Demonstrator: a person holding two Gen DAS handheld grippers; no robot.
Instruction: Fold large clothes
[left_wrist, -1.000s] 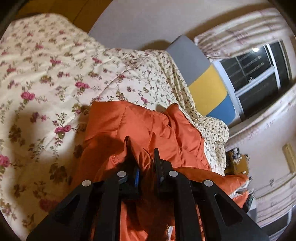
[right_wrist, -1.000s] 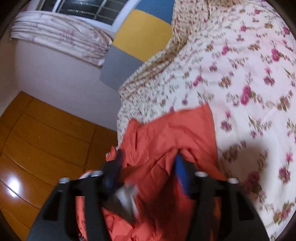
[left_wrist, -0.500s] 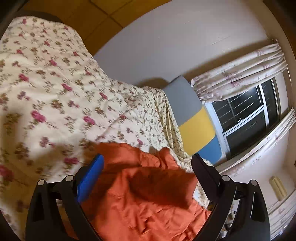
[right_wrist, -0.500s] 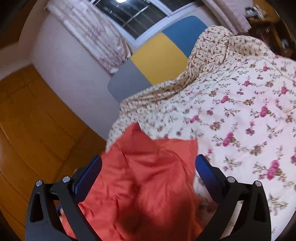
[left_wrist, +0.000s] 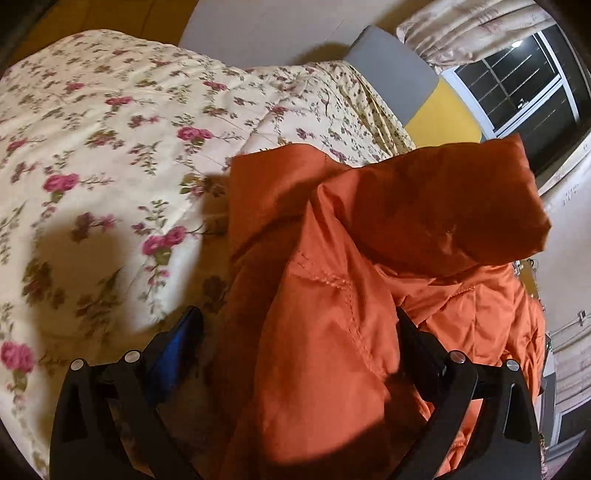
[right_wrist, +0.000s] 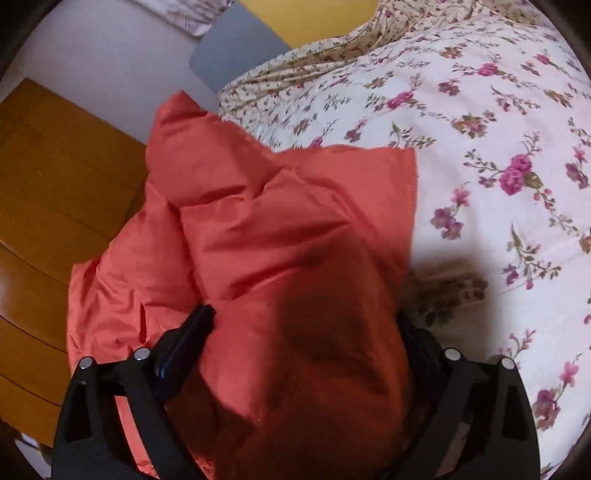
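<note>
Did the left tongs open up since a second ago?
Yes. The left tongs were pinched on the orange jacket; now they're spread wide around it, lying on the flowered quilt.

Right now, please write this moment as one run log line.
step: fold jacket | left gripper: open, astride jacket | right gripper: closing, jacket between, no grip | jacket: bunched on bed

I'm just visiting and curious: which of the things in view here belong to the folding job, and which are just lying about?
Part of the job:
- orange padded garment, bunched up on the bed
- left tongs, open around a fold of it
- right tongs, closing, garment between them

Just lying about:
- floral bedspread
- grey, yellow and blue headboard
- curtains
- window
- wooden floor
</note>
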